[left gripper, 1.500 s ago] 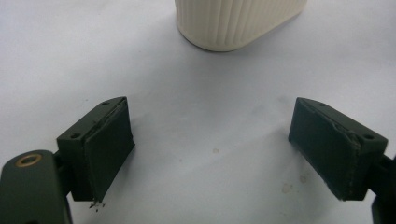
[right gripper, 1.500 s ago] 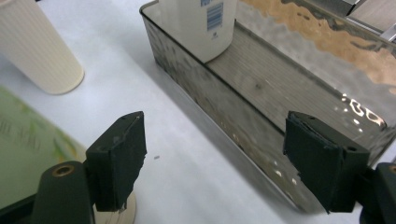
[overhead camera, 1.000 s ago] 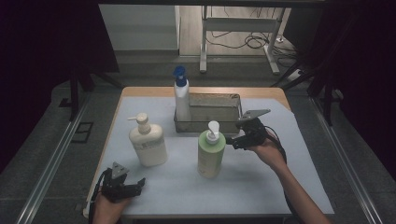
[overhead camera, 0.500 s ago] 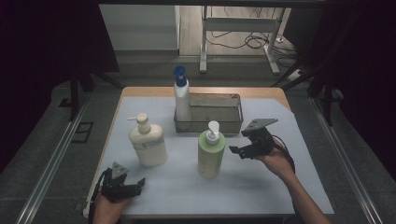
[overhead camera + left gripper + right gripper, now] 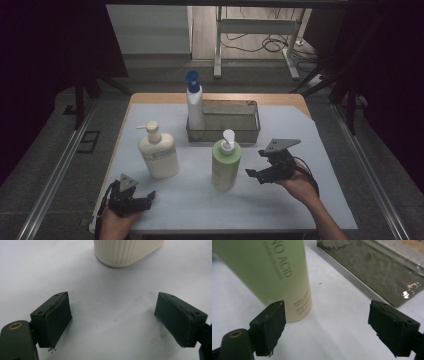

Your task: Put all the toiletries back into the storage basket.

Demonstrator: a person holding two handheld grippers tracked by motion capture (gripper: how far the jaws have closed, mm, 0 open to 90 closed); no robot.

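Right gripper (image 5: 256, 173) sits just right of the green pump bottle (image 5: 226, 165), fingers (image 5: 270, 322) spread wide with nothing between them; they have just been opening further. Green bottle stands upright on the white-covered desk (image 5: 310, 200), in front of the metal basket (image 5: 250, 134), which has the blue-capped bottle (image 5: 195, 102) standing at its left end. In the right gripper view the green bottle is off to the left of the gap, not centred, with the basket wall at upper right. Judgement: the step in hand is lining up a side grasp on the green bottle. To do it well, slide the gripper toward the bottle so the body sits midway between the fingers, keep them level, take it around mid-body below the pump, and close only once both pads flank it evenly, otherwise one finger pushes first and tips it. Watch the basket close behind. Left gripper (image 5: 134, 199) rests at the near left edge of the desk, fingers (image 5: 56, 320) apart and empty, pointing at the base of the cream pump bottle (image 5: 157, 152), which stands a little way ahead; leave it parked.
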